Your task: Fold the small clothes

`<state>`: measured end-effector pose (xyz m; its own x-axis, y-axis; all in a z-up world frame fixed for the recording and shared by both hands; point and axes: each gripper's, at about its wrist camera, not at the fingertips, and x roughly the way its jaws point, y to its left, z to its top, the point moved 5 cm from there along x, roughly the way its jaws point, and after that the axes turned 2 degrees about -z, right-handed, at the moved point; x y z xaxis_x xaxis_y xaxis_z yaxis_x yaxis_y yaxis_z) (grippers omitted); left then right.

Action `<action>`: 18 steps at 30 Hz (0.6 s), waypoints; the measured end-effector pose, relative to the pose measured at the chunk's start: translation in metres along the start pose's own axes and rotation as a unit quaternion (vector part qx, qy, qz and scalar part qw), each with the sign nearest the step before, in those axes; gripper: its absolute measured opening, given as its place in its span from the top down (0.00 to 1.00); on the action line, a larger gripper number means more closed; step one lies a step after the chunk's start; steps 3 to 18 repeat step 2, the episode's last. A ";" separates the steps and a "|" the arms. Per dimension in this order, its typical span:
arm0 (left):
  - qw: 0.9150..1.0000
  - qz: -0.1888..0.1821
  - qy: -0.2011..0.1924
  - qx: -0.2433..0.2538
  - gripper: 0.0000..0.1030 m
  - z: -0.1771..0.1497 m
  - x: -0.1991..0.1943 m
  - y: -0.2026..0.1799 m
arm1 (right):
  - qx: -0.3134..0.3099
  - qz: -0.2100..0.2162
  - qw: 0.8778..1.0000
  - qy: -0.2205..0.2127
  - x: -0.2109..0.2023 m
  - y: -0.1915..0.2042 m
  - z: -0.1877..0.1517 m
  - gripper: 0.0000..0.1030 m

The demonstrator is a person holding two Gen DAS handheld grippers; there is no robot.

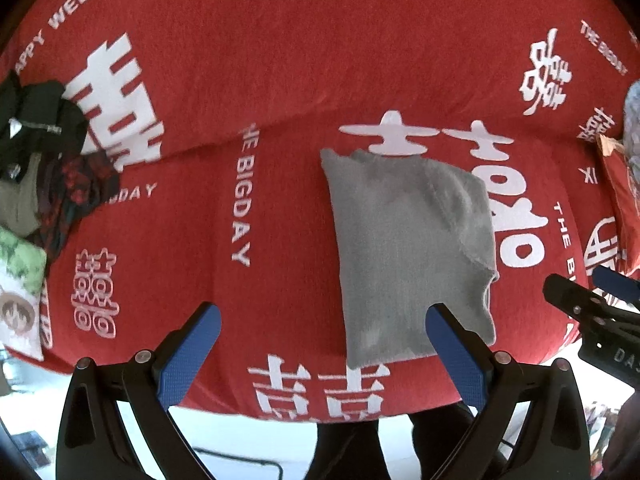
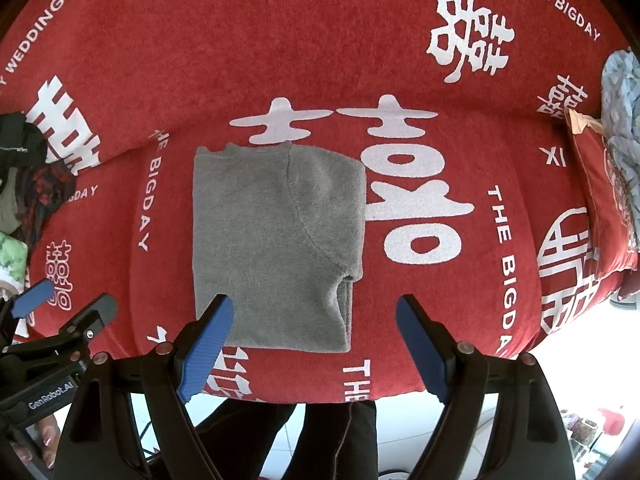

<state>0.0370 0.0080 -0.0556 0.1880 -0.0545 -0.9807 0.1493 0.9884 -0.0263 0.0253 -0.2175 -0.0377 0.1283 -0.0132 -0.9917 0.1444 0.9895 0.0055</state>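
A small grey garment lies folded into a flat rectangle on the red bedspread, near its front edge. Over the garment's near edge my right gripper hangs open, pointing down, with nothing pinched between the blue pads. Just left of the garment my left gripper is also open and empty, its right finger over the garment's near left corner. Each gripper shows in the other's view: the right gripper at the right edge, the left gripper at the lower left.
A heap of dark clothes lies at the left with a green and white cushion below it. A red pillow and pale blue cloth sit at the right. A person's dark-trousered legs stand at the bed's front edge.
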 end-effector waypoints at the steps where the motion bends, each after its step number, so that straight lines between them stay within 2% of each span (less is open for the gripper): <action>1: 1.000 -0.005 0.001 0.003 0.00 0.001 0.001 -0.001 | 0.003 0.001 1.000 0.001 0.002 0.000 0.000 0.17; 18: 1.000 -0.011 0.003 0.005 0.00 0.002 0.002 -0.001 | 0.005 0.001 1.000 0.002 0.004 -0.001 0.000 0.17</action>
